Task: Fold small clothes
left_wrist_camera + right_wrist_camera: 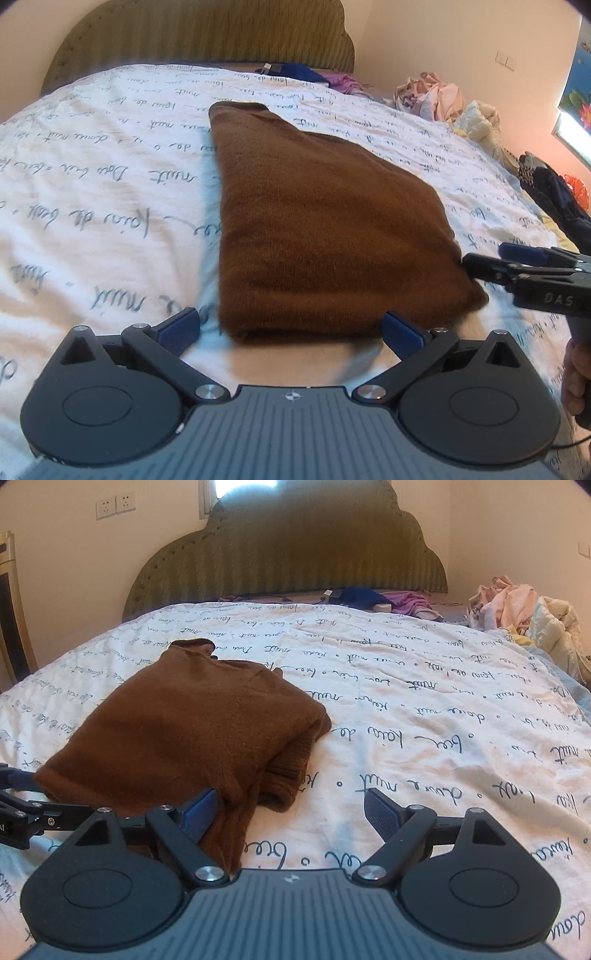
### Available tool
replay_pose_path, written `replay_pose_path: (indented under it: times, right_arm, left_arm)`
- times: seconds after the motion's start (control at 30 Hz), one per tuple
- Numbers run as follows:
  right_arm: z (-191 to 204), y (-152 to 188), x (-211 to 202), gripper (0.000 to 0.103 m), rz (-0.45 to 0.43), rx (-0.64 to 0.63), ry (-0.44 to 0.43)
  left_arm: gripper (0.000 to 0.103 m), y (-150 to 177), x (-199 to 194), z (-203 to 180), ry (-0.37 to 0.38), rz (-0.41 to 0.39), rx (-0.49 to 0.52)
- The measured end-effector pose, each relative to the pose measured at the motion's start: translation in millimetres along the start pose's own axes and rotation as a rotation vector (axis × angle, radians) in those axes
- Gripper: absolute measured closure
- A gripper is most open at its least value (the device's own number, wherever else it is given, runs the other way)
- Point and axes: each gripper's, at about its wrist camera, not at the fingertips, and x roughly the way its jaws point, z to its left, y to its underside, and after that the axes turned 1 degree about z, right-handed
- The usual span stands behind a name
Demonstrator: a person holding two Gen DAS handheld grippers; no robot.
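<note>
— Jaws, both units: spread wide, nothing clamped. Left gripper [290, 334] has its blue pads either side of the near edge of the folded brown knitted sweater [325, 221], neither pad pressing it. Right gripper [290, 810] likewise wide; its left pad sits against a hanging fold of the same sweater [192, 731], its right pad over bare quilt.

— Item position?

— Sweater: lying flat on the bed, folded to a long panel. Long axis runs away from the left gripper toward the headboard. Seen from the left wrist, the right gripper [480, 266] comes in from the side, tips touching or just beside the near right corner.

— Nearer hand?

— Both close. Left faces the short near edge squarely; right stands at the corner, ribbed hem layers showing loose on its side. Judgement: a lengthwise fold would call for both to take the near edge and carry it toward the far end.

— Surface, room?

— White quilt with dark script print [424, 720], soft, lightly creased. Olive scalloped padded headboard [288, 554]. Heap of pale pink and cream laundry [517, 605] at the far right edge. Cream walls, white wall sockets [115, 505].
</note>
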Motion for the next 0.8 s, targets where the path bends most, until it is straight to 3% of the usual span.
replay_pose_path:
  times: [0.13,0.3,0.43,0.57,0.8]
  right_arm:
    - [3.6,18.5,-21.7,0.013,0.034,0.034,-0.044]
    - [20.5,42.0,-16.9,0.012,0.099,0.069,-0.007]
    - [40.1,46.2,-17.0,0.001,0.093,0.060,0.001]
    - [54.7,44.1,-7.0,0.000,0.102,0.010,0.039]
    - [52.2,33.3,12.2,0.000,0.120,0.030,0.031]
  left_arm:
    - [0.000,10.9,-10.2,5.4,-0.042,0.022,0.008]
    - [0.000,18.7,-7.3,-3.1,-0.146,-0.032,0.007]
    - [0.000,15.8,2.5,-21.8,-0.243,-0.002,0.067]
    - [0.000,18.0,0.7,-20.2,-0.246,-0.011,0.041]
    - [0.000,18.9,1.1,-21.3,-0.258,-0.012,0.040]
